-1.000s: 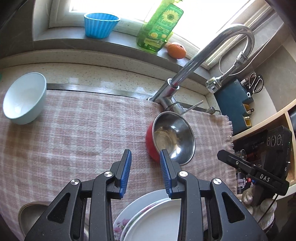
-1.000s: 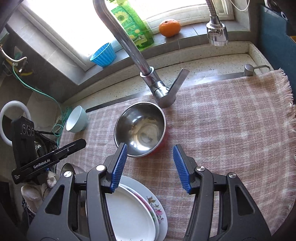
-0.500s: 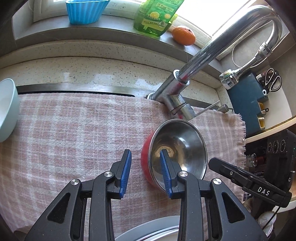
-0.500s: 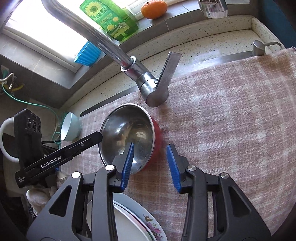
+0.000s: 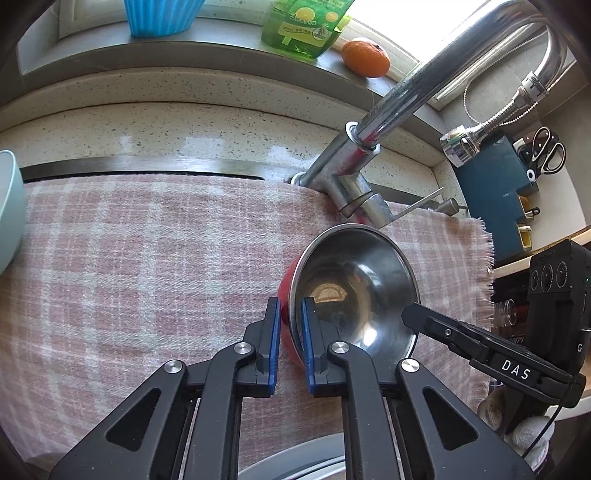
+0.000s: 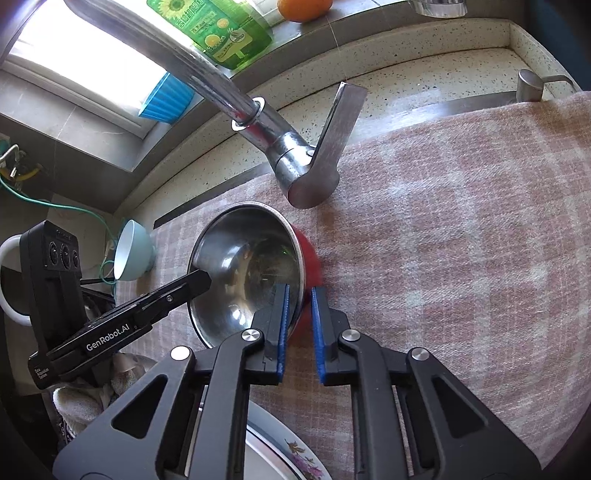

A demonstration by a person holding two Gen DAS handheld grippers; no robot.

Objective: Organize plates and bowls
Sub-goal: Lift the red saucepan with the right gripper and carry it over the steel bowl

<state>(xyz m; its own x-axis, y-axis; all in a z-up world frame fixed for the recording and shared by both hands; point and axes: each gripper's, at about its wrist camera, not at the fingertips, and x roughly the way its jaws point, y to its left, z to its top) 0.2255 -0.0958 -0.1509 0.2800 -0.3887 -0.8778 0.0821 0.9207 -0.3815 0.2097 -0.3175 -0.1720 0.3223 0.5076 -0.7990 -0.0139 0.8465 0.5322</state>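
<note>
A steel bowl with a red outside (image 5: 354, 280) sits tilted on the pink checked cloth (image 5: 147, 280) below the faucet. My left gripper (image 5: 290, 321) is shut on its left rim, one finger inside, one outside. My right gripper (image 6: 298, 304) is shut on the opposite rim of the same bowl (image 6: 243, 273). A pale blue bowl (image 6: 131, 254) lies on its side at the cloth's left edge, also showing in the left wrist view (image 5: 9, 218). Stacked plates, one flowered (image 6: 295, 454), lie under the grippers at the near edge.
The chrome faucet (image 5: 373, 147) and its lever (image 6: 332, 129) stand right behind the bowl. On the window sill are a blue cup (image 5: 159, 14), a green soap bottle (image 5: 303, 26) and an orange (image 5: 365, 57). A dark blue holder with scissors (image 5: 495, 184) stands at the right.
Both grippers moved forward to the steel bowl and closed on its rim from opposite sides. The bowl now looks tilted up.
</note>
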